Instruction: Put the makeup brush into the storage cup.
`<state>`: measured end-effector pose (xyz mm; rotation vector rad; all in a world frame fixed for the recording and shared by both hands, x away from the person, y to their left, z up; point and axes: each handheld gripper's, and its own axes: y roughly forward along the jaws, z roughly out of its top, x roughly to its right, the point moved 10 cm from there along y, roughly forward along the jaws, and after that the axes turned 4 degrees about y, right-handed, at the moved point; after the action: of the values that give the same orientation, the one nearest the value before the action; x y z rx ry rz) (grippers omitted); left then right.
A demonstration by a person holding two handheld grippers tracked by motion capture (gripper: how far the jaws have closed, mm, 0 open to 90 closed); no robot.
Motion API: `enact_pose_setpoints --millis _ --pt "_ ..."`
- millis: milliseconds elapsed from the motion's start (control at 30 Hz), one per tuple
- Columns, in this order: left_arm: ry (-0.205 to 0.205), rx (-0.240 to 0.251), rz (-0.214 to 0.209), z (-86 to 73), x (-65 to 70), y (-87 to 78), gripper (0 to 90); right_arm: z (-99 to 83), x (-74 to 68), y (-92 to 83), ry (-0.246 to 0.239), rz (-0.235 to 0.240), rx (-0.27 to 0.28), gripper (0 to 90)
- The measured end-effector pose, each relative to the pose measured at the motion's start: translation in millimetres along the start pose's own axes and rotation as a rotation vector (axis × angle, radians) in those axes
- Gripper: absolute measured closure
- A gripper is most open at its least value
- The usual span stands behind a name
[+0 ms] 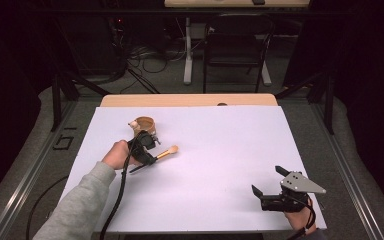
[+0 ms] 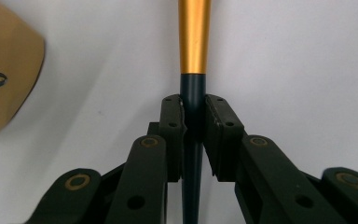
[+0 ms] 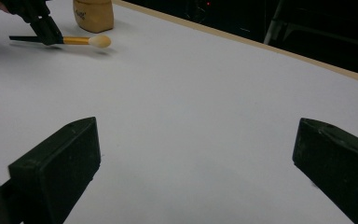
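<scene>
Left gripper view: brush [image 2: 193, 70] clamped between left tool [image 2: 194, 122].

On the white desk [image 1: 215, 150], the left gripper [image 1: 149, 156] is clamped on the dark handle of a makeup brush [image 1: 166, 152], whose pale tip points right. Just behind it stands a small tan wooden cup [image 1: 144, 123]. Well apart, near the desk's front right corner, the right gripper [image 1: 267, 181] rests with its jaws spread wide, nothing between them
</scene>
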<state>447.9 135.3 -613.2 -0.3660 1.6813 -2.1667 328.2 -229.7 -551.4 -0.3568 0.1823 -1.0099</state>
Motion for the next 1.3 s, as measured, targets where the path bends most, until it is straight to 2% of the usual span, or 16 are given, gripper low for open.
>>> enact_pose_setpoints --millis 500,833,1300 --pt "-0.029 0.139 0.033 3.6 1.2 -17.8 78.2 0.4 1.9 -0.2 0.007 -0.010 0.004 0.0" --pt "-0.064 0.213 0.041 4.8 0.7 -22.5 78.2 1.5 1.6 -0.9 0.005 -0.006 0.013 0.0" --pt "-0.075 0.303 0.082 5.8 3.8 -32.8 78.2 1.0 1.0 -0.9 0.003 -0.002 0.008 0.0"
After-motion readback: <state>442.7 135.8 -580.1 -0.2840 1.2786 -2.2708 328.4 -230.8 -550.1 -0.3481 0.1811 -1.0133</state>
